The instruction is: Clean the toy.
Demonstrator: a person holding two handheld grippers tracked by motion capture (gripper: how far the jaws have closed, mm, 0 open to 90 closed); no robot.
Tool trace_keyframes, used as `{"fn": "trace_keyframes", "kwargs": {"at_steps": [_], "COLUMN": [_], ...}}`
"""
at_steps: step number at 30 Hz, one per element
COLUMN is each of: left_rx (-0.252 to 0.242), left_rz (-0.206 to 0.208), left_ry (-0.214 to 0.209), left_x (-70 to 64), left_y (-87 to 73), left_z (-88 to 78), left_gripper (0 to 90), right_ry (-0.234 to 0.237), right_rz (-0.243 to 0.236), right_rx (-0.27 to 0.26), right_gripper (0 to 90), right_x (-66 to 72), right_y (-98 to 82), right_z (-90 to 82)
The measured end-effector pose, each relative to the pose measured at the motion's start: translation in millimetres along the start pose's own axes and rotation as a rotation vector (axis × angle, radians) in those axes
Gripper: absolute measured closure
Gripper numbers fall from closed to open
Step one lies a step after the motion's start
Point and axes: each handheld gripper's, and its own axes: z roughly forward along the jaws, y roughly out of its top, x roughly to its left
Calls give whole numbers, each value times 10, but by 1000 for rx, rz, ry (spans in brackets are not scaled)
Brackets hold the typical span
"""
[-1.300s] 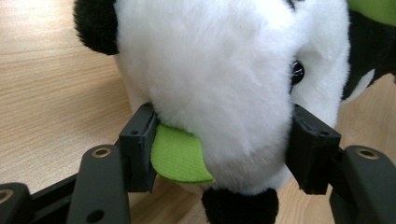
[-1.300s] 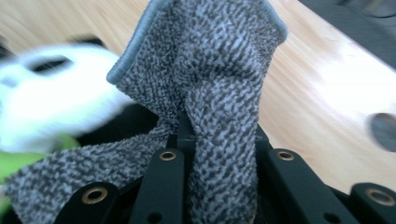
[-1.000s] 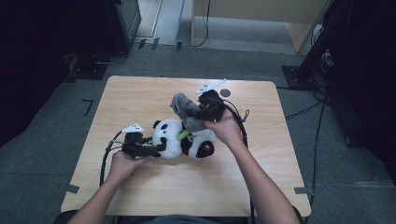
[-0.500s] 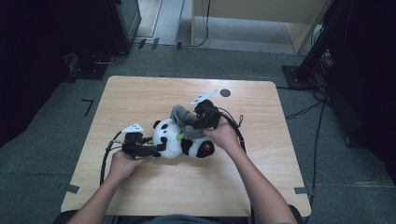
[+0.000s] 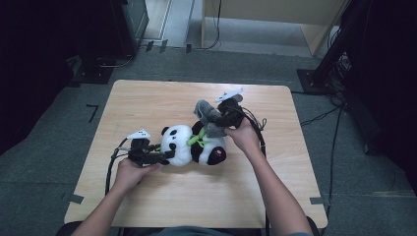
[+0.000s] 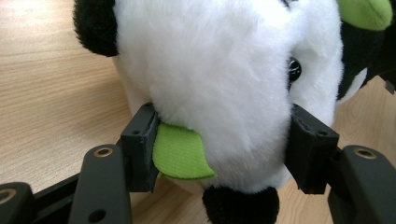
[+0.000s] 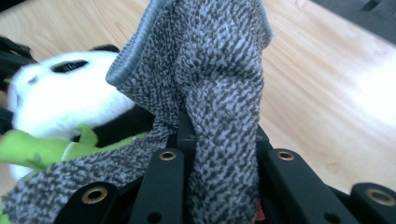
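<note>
Jaws on the left gripper (image 5: 164, 155) are squeezing the head of the panda plush (image 5: 194, 146), one black jaw pressed into the white fur on either side, so the toy is pinned in place near the middle of the wooden table (image 5: 147, 103). In the left gripper view a little green fabric tab (image 6: 180, 154) sits tucked against one jaw, and I can't tell if it's caught in the grip or just lying there. Over on the other side, the right gripper (image 5: 222, 118) has its jaws pressed together on a fold of grey knitted cloth (image 5: 209, 118), which bunches up between them in the right gripper view and drapes down over the panda's body, just above its green scarf (image 5: 196, 140). Looks to me like the job is wiping the plush or covering it with the cloth, and it's somewhere in the middle: panda is held steady and the cloth is touching its upper body. From what I can see, the head, the black legs and the foot end are bare, so most of the toy is left to do.
</note>
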Motion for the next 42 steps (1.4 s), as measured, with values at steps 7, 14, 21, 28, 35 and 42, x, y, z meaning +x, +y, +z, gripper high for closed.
{"fn": "trace_keyframes", "kwargs": {"at_steps": [7,14,21,28,35,42], "left_rx": [-2,-2,-14,-23,-28,-76], "left_rz": [7,25,44,21,128,164], "left_ry": [6,14,10,3,32,42], "left_x": [-6,-14,-13,8,-38,-38], "left_y": [-3,-5,-16,-8,-39,-109], "left_z": [3,2,8,2,-54,34], "left_gripper": [347,305,280,210,192,176], "right_ry": [22,119,135,144,166,176], "right_rz": [-30,-35,-84,-57,-28,-7], "right_rx": [-74,-77,28,41,38,60], "right_gripper": [767,767,768,775,775,778], "right_x": [287,705,1036,899,779,692], "right_y": [165,283,197,162,173,234], "right_z": [-171,-56,236,353,403,463]}}
